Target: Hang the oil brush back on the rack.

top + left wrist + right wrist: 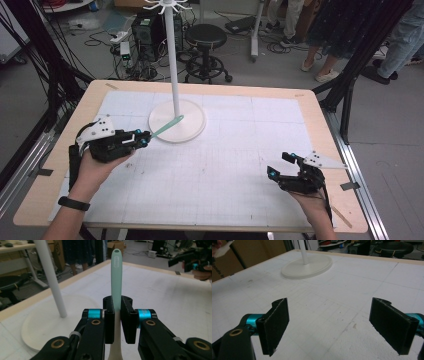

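We hold the mint-green spatula (116, 277) clamped between the pads of the left gripper (145, 138), with its handle end and small hole pointing toward the white stand (174, 60). The right gripper (280, 165) rests apart over the table (225, 165), its jaws wide and empty. Because the grip is narrow and low on the handle, we think the spatula could pivot or slip if its tip bumps the pole, and then the hole would miss a hook.

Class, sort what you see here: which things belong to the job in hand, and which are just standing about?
In the job: left gripper, shut on the mint-green utensil handle; white hook stand.

Standing about: right gripper, open; black stool; computer tower.
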A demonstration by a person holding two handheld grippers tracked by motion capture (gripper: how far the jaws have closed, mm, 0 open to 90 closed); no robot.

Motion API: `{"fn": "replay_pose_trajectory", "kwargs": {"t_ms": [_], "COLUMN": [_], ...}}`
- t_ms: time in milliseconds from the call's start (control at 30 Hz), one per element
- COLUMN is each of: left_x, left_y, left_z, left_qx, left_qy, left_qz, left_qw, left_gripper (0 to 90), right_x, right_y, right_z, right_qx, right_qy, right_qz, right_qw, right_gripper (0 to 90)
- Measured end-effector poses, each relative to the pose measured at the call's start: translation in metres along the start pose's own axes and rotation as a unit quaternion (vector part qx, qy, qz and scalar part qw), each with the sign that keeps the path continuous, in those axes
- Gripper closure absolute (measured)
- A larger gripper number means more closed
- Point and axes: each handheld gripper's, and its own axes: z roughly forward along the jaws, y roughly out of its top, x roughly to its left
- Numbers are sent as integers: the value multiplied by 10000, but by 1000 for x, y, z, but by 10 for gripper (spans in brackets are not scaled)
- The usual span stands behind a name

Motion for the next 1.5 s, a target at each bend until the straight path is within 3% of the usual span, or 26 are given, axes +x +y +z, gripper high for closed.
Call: {"fn": "replay_pose_trajectory", "kwargs": {"t_ms": [233, 467, 500, 600, 867, 1133, 1433, 1500], "left_x": [12, 17, 19, 20, 28, 30, 32, 34], "left_y": [36, 67, 77, 84, 121, 142, 151, 154], "left_z": [-9, -11, -11, -12, -19, -19, -24, -28], "left_qx": [-346, -545, -584, -651, -966, -1202, -1266, -1335], "left_qy": [339, 524, 572, 604, 870, 947, 1044, 1100], "left_qz": [-22, 65, 92, 87, 127, 129, 157, 164], "left_qw": [9988, 9971, 9966, 9960, 9914, 9881, 9863, 9848], "left_gripper": [823, 824, 823, 823, 823, 823, 823, 823], "right_x": [0, -1, -1, 0, -2, -1, -3, -3], "right_y": [0, 0, 0, 0, 0, 0, 0, 0], "right_z": [1, 2, 2, 2, 0, 1, -1, -1], "right_qx": [-7, 6, 20, 24, -2, 7, -26, -26], "right_qy": [3, -2, -4, -7, -29, -9, -14, -3], "right_qz": [-11, -22, -29, -47, -55, -45, -68, -30], "right_qw": [10000, 10000, 10000, 10000, 10000, 10000, 10000, 10000], "right_gripper": [153, 153, 154, 154, 155, 155, 155, 155]}}
